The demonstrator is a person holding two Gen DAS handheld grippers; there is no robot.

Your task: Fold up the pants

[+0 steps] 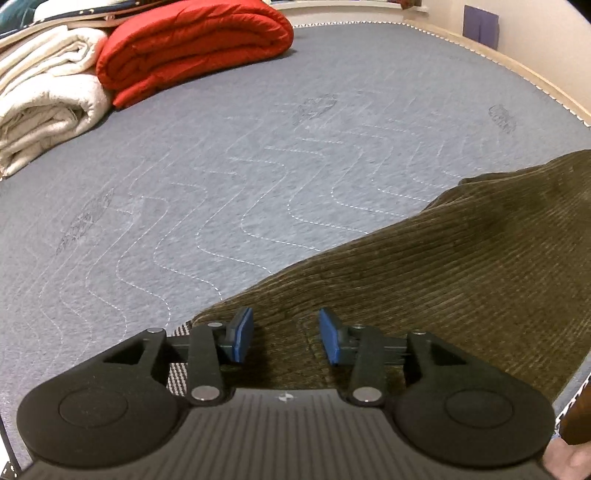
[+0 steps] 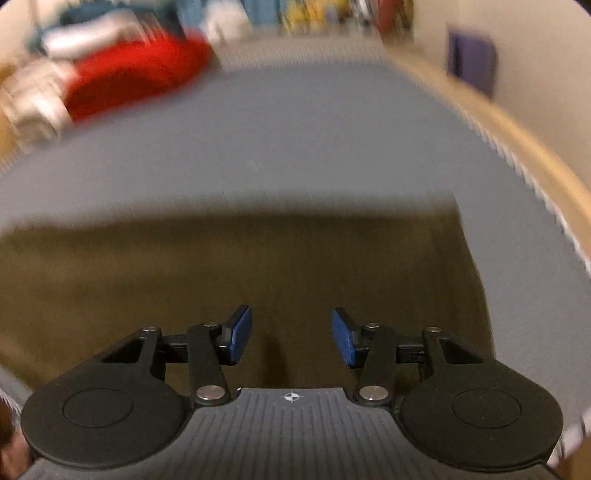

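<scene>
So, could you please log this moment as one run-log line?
task: fold pants | left gripper: open over pants | right gripper: open over pants, view blurred | surface: mattress

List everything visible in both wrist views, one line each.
pants: one, olive-brown corduroy, spread on the mattress, near right
mattress: one, grey quilted, fills the view
red quilt: one, folded, far left corner
cream blanket: one, folded, left of the red quilt
purple panel: one, on the far wall
left hand-held gripper: black with blue pads, open over the pants' edge
right hand-held gripper: black with blue pads, open above the pants, nothing held; view blurred
</scene>
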